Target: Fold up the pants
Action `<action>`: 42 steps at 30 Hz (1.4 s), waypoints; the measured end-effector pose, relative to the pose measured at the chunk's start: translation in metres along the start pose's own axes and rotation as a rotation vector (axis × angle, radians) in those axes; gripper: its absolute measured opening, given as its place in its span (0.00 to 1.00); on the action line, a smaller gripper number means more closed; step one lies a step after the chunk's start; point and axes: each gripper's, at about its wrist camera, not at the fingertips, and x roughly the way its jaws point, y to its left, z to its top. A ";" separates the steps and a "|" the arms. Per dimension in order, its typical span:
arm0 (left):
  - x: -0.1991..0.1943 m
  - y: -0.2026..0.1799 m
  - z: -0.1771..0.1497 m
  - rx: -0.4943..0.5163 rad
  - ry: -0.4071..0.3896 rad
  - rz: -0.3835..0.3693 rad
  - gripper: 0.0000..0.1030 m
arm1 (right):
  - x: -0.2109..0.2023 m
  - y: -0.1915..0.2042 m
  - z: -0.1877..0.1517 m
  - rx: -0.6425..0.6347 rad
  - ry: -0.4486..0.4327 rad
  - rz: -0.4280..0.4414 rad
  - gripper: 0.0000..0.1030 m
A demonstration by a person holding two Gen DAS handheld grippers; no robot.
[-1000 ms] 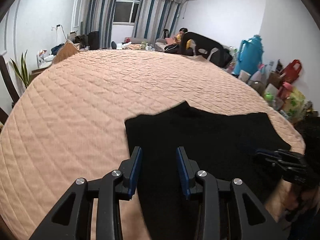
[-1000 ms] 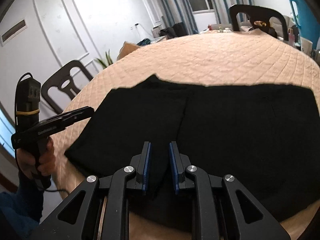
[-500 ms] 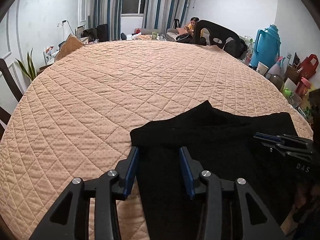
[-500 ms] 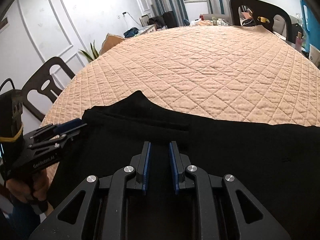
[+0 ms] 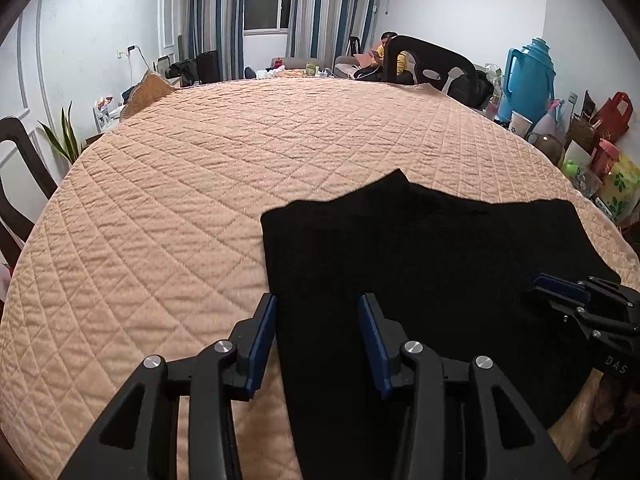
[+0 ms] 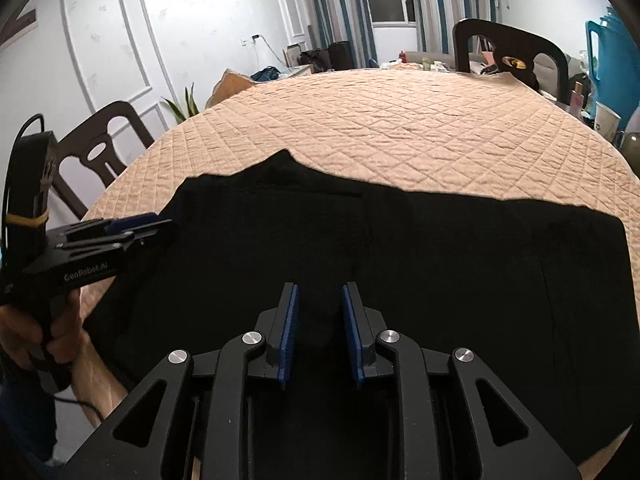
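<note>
Pants (image 5: 420,264), black, folded flat on near edge of quilted peach surface (image 5: 224,184). Left gripper (image 5: 318,330) over pants' left edge, jaws wide apart, empty. Right gripper (image 6: 318,320) over pants' middle, jaws apart, nothing held.

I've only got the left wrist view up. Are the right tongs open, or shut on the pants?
Observer: Open. The right wrist view shows a clear gap between the blue pads of the right tongs, above the black pants.
Operator: Where do my left tongs sit, seen from that side?
Observer: The left tongs come in side-on, with their tips at the pants' left edge. I cannot tell whether they touch it.
Operator: Any fold lines in the cloth? It looks plain black to me.
Observer: Yes. A faint crease runs from near the far edge toward the right tongs, around the middle of the pants.
</note>
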 end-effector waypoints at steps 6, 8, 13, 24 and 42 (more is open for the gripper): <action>-0.008 -0.003 -0.011 0.003 -0.009 0.003 0.45 | -0.011 0.004 -0.014 -0.026 -0.033 -0.016 0.23; -0.011 -0.003 -0.015 -0.003 -0.013 0.000 0.45 | -0.013 0.005 -0.017 -0.038 -0.044 -0.020 0.23; -0.015 -0.003 -0.022 -0.017 -0.024 -0.006 0.46 | -0.017 0.007 -0.024 -0.060 -0.059 -0.025 0.23; -0.017 -0.003 -0.029 -0.027 -0.042 -0.009 0.47 | -0.021 0.005 -0.031 -0.069 -0.086 -0.013 0.24; -0.029 -0.002 -0.042 -0.027 -0.067 -0.024 0.48 | -0.031 0.001 -0.041 -0.096 -0.096 -0.022 0.25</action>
